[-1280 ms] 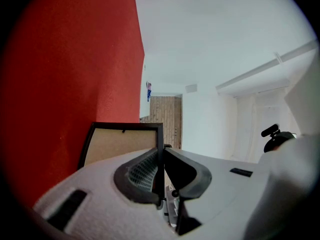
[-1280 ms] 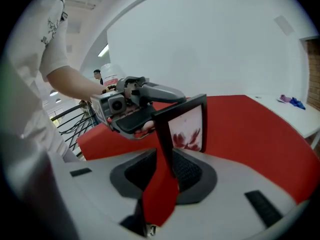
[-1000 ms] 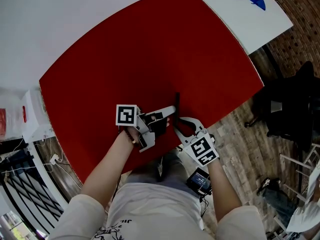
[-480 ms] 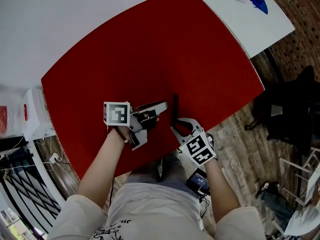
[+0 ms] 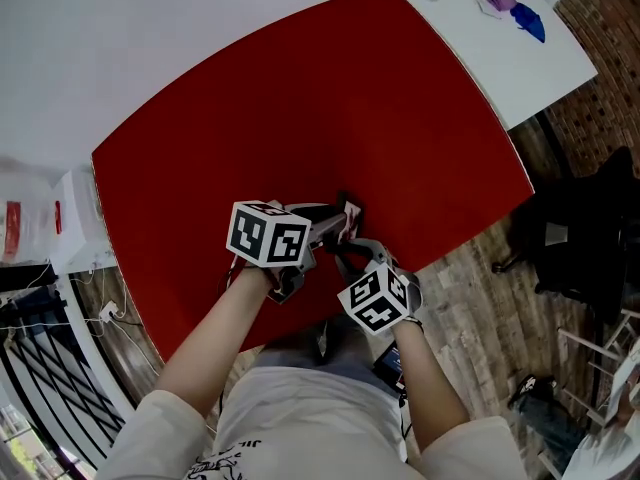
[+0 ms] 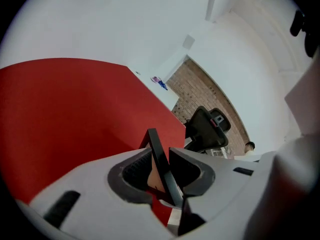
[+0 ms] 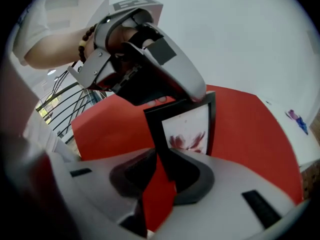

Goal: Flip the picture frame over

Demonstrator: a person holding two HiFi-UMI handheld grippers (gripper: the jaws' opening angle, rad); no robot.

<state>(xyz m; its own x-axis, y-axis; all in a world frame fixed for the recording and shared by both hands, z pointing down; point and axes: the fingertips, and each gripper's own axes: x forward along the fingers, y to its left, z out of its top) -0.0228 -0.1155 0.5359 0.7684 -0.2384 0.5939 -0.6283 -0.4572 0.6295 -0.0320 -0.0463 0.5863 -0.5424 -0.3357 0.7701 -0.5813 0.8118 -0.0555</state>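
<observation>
The picture frame, black-edged with a red flower print, stands tilted on edge on the red table near its front edge. My right gripper comes from below and is shut on the frame's lower corner. My left gripper reaches in from the left. Its jaws have just been opening and stand open, with the frame's thin edge between the pads; a gap shows at the left pad, and the right one looks close against the frame.
A white table behind the red one carries purple and blue bits. A black chair stands on the wooden floor at the right. The red table's front edge lies close under both grippers.
The left gripper has rolled over, so its marker cube now faces up, and its jaws have widened. Both hands shifted slightly. The frame turned from edge-on to showing part of its face.
</observation>
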